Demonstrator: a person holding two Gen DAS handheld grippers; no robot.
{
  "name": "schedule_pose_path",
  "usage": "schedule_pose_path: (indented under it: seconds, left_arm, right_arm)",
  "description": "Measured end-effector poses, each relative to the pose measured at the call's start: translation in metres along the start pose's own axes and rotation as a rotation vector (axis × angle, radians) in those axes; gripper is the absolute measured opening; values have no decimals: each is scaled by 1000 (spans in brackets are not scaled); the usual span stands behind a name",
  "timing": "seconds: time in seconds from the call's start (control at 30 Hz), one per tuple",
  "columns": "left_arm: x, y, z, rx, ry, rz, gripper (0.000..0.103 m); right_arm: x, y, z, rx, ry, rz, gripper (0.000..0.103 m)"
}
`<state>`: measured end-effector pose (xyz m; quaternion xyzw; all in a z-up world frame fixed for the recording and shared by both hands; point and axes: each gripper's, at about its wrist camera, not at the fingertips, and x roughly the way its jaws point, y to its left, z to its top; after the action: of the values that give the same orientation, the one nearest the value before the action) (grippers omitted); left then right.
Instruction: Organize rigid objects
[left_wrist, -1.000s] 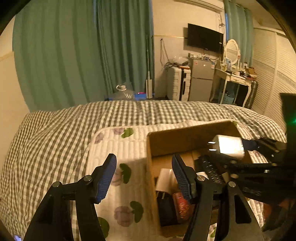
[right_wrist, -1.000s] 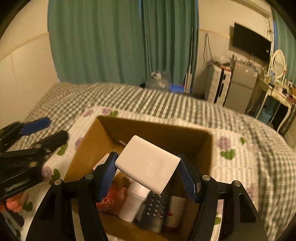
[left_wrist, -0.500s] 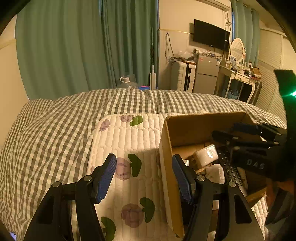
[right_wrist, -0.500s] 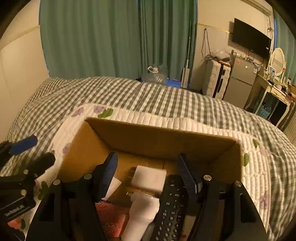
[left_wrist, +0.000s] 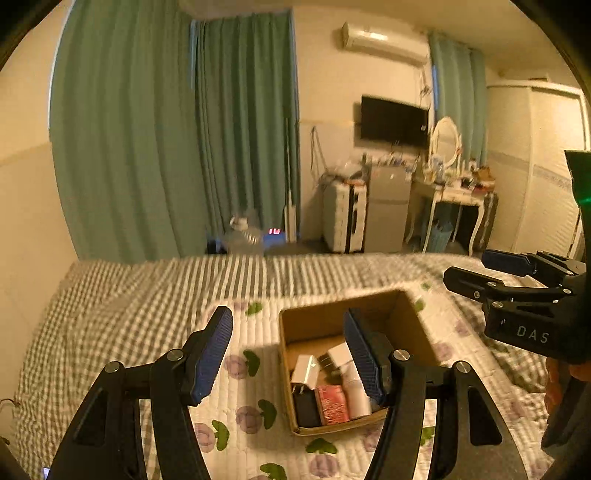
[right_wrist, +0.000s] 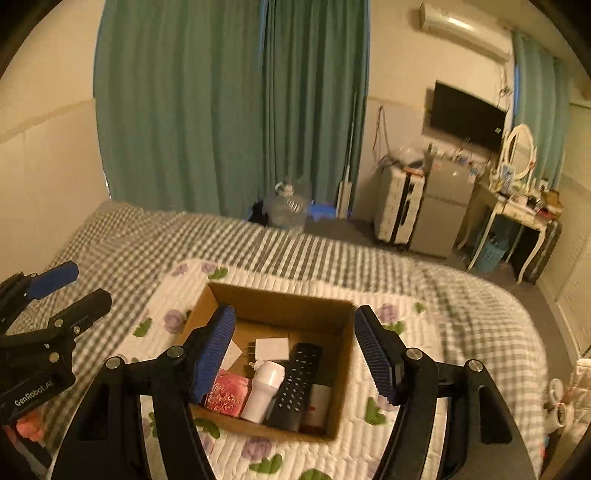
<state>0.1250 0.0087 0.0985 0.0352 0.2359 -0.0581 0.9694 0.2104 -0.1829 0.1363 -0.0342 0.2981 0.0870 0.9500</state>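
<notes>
Your left gripper (left_wrist: 288, 354) is spread wide w/ nothing between the pads, raised above the quilted floral mat (left_wrist: 240, 387) beside the cardboard box (right_wrist: 343, 402). Your right gripper (right_wrist: 295, 350) is also wide and empty, above the box. Inside the box: white charger (right_wrist: 272, 348), black remote (right_wrist: 297, 384), white bottle (right_wrist: 264, 391), red packet (right_wrist: 226, 393), all packed close together. The box sits on the mat, on the checked bedspread (right_wrist: 332, 258).
</notes>
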Motion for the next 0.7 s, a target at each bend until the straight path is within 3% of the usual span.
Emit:
schedule_pose_path:
  seconds: [0.13, 0.2, 0.33, 0.47, 0.6, 0.7]
  left_arm:
    - [-39, -9, 2, 21, -58, -11, 66]
    - [-51, -10, -1, 13, -74, -17, 78]
    - [-68, -13, -14, 1, -116, -46, 85]
    - [-73, -19, -32, 7, -170, 3, 87]
    - [-67, -20, -51, -23, -248, 73, 91]
    - [-52, -20, -68, -43, -237, 86, 91]
  right_arm:
    - [-57, -1, 1, -1, -73, -8, 76]
    - [-86, -2, -4, 6, -123, -29, 87]
    - [-118, -7, -23, 49, -195, -10, 95]
    - [-122, -8, -52, 67, -203, -13, 103]
    - [-110, -8, -80, 72, -235, -64, 103]
    - [-94, -12, -100, 85, -251, -83, 103]
